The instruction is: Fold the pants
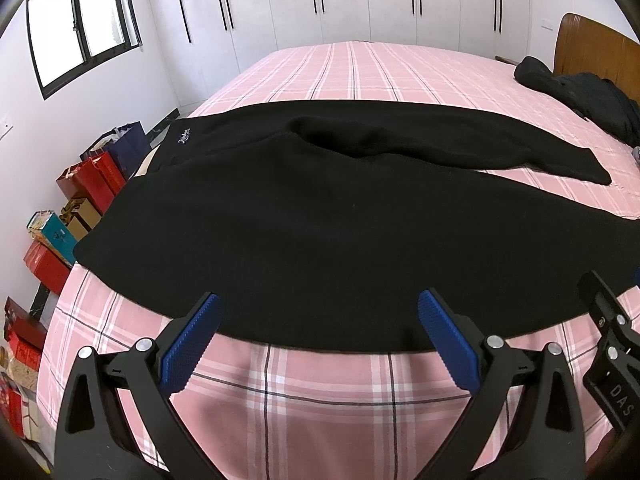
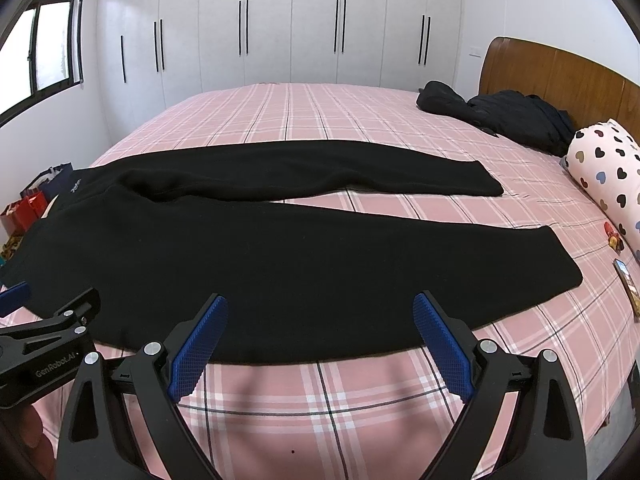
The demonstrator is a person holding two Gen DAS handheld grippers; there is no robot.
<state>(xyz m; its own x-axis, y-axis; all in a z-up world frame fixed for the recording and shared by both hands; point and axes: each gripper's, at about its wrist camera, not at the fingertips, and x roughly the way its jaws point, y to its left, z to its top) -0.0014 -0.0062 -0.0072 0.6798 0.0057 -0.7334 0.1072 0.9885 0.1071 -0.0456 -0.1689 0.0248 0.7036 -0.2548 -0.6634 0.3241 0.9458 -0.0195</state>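
Observation:
Black pants [image 1: 304, 216] lie spread flat on the pink plaid bed [image 1: 320, 392], waist to the left with a small white logo [image 1: 185, 136], both legs running right. In the right wrist view the same pants [image 2: 240, 264] show their two leg ends apart, the near leg wider. My left gripper [image 1: 318, 308] hovers open over the pants' near edge, blue pads wide apart and empty. My right gripper [image 2: 320, 310] is open too, just above the near leg's edge, holding nothing. Each gripper shows at the other view's side edge.
A dark jacket [image 2: 504, 116] lies by the wooden headboard [image 2: 560, 76]. A heart-print pillow [image 2: 608, 168], small red toys [image 2: 612, 236] and a phone [image 2: 629, 284] sit at the bed's right. Red gift bags and boxes [image 1: 84, 184] line the floor at left. White wardrobes [image 2: 280, 32] stand behind.

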